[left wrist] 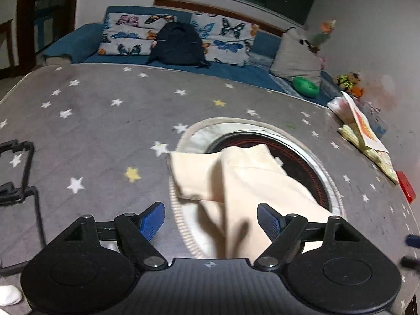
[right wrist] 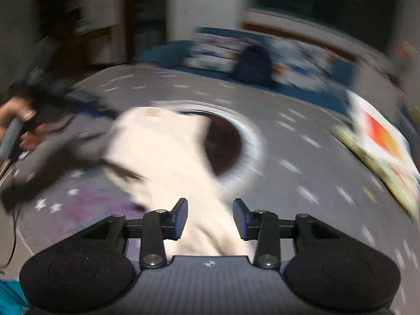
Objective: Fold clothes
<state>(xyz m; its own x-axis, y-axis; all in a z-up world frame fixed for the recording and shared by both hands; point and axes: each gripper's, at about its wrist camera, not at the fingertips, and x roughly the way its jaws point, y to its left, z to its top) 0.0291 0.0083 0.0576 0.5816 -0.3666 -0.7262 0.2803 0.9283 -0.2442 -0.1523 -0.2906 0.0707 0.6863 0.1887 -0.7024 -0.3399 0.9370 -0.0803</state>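
At the far left of the left wrist view a black cable and frame (left wrist: 18, 173) are seen lying on the grey star-printed tablecloth (left wrist: 105, 131), and a snag there is judged possible if fabric is dragged that way. The left gripper (left wrist: 210, 219) is held with its ribbed blue pads spread wide and nothing between them. Just ahead, the cream garment (left wrist: 236, 181) is draped half over the table's round central inset (left wrist: 309, 168), a dark glassy disc ringed in pale stone and ribbed trim; a fold laid across that rim is likely to come out uneven. The cloth looks soft, matte and limp, doubled into a loose lopsided overlap (whether a fold is partly made or coming undone cannot be settled). In the heavily blurred right wrist view, the right gripper (right wrist: 210, 219) is likewise parted and empty, above the garment. Farther right, papers (left wrist: 365, 128) could be brushed aside.
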